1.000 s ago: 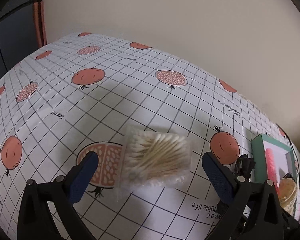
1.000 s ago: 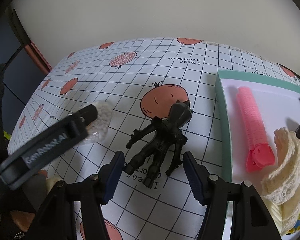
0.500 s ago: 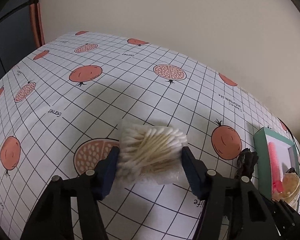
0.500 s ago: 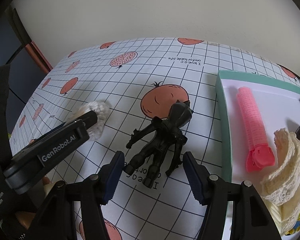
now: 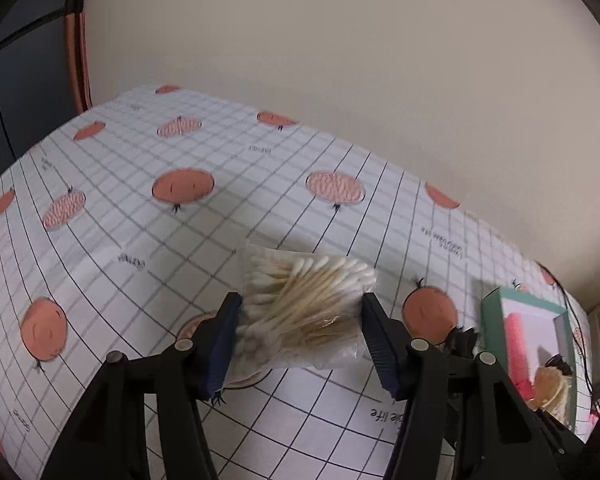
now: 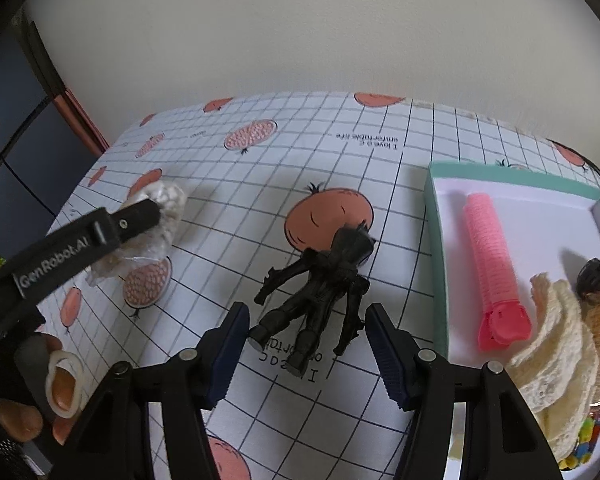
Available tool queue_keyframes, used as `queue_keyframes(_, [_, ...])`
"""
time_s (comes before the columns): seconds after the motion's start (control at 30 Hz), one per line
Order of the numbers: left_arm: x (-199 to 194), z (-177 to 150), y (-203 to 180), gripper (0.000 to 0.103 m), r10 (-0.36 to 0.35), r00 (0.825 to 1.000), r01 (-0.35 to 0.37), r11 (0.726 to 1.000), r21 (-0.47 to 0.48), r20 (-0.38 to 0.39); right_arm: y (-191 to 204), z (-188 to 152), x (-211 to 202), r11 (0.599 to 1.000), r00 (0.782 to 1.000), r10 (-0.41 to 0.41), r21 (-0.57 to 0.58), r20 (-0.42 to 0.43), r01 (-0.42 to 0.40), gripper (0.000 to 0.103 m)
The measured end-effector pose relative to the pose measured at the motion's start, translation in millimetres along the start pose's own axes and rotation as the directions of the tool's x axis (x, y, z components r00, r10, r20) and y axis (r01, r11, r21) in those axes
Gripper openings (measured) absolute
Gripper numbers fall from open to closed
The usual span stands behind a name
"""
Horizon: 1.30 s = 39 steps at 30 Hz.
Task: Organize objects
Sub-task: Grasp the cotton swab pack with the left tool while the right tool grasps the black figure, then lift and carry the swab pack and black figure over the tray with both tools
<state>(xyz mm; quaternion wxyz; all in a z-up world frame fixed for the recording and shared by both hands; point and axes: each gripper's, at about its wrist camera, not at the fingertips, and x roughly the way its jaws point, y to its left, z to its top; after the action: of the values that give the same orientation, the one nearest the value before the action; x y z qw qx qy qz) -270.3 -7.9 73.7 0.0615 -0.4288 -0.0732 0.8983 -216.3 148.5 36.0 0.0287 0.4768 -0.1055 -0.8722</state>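
Note:
A clear bag of cotton swabs is pinched between the blue pads of my left gripper, which is shut on it and holds it above the tablecloth. The right wrist view shows the same bag in the air at the left. A black action figure lies flat on the cloth. My right gripper stands open with its fingers on either side of the figure's legs, a gap showing on both sides.
A teal-rimmed tray sits to the right, holding a pink hair roller, cream lace cloth and small items. A hand grips the left tool. The wall runs behind the pomegranate-print tablecloth.
My left gripper went from wide open around the swab bag to shut on it, then lifted it off the cloth. The right gripper and the figure have not moved.

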Motion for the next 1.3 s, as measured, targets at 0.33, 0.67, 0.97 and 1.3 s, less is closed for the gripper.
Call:
queue_keyframes(0.33, [-35.5, 17.7, -11.5, 0.061, -0.03, 0.997, 0.029, 0.999, 0.017, 0.077, 0.8, 9.8, -28.7, 1.0, 0.998, 0.011, 0.003, 0.057, -0.011, 0.029])
queue_keyframes(0.67, [-41.7, 17.5, -21.8, 0.061, -0.032, 0.998, 0.031, 0.999, 0.006, 0.047, -17.3, 2.9, -25.9, 1.0, 1.0, 0.012, 0.027, 0.01, -0.012, 0.027])
queue_keyframes(0.97, [-38.3, 14.2, -22.7, 0.061, -0.039, 0.999, 0.04, 0.999, -0.013, 0.011, -20.6, 1.0, -12.8, 0.998, 0.999, 0.025, 0.052, -0.021, -0.024, 0.027])
queue_keyframes(1.3, [-38.2, 13.3, -23.5, 0.061, -0.051, 0.999, 0.051, 0.999, -0.011, -0.005, -15.6, -2.5, 2.6, 0.998, 0.998, 0.03, 0.052, -0.05, -0.028, 0.037])
